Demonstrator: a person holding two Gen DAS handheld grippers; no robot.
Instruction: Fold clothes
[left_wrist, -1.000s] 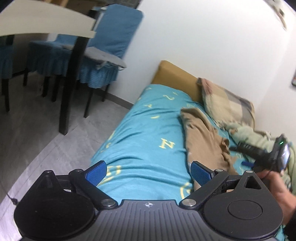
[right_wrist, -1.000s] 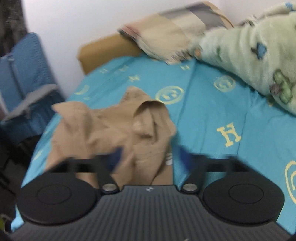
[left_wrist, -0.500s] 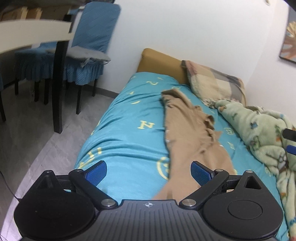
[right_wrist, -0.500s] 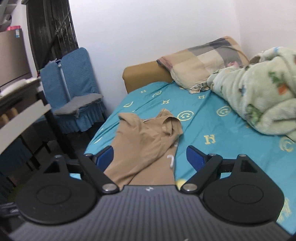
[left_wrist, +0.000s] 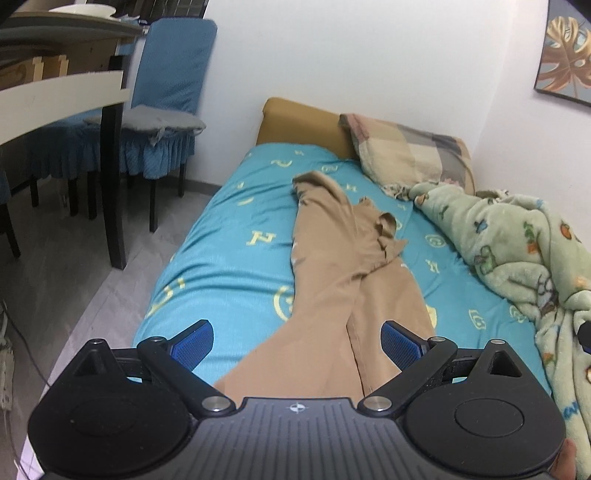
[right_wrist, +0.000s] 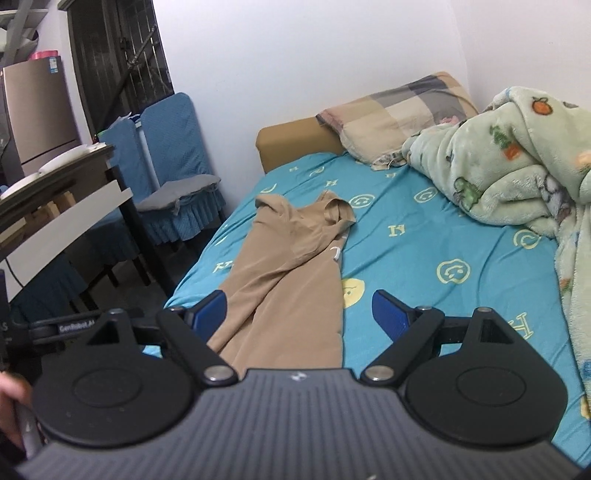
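Tan trousers (left_wrist: 332, 273) lie lengthwise on the bed with the turquoise sheet (left_wrist: 229, 266), waist end crumpled toward the headboard, legs toward me. They also show in the right wrist view (right_wrist: 291, 273). My left gripper (left_wrist: 297, 341) is open and empty, held above the leg ends. My right gripper (right_wrist: 299, 308) is open and empty, above the near part of the trousers. Neither touches the cloth.
A green fleece blanket (left_wrist: 517, 243) is heaped on the right side of the bed, a checked pillow (left_wrist: 406, 151) at the headboard. A dark table (left_wrist: 62, 92) and blue-covered chairs (left_wrist: 170, 92) stand on the floor to the left. The left gripper's body (right_wrist: 55, 325) shows at left.
Both grippers have pulled back toward the foot of the bed and risen. The trousers now lie stretched out lengthwise instead of bunched. Both stay open.
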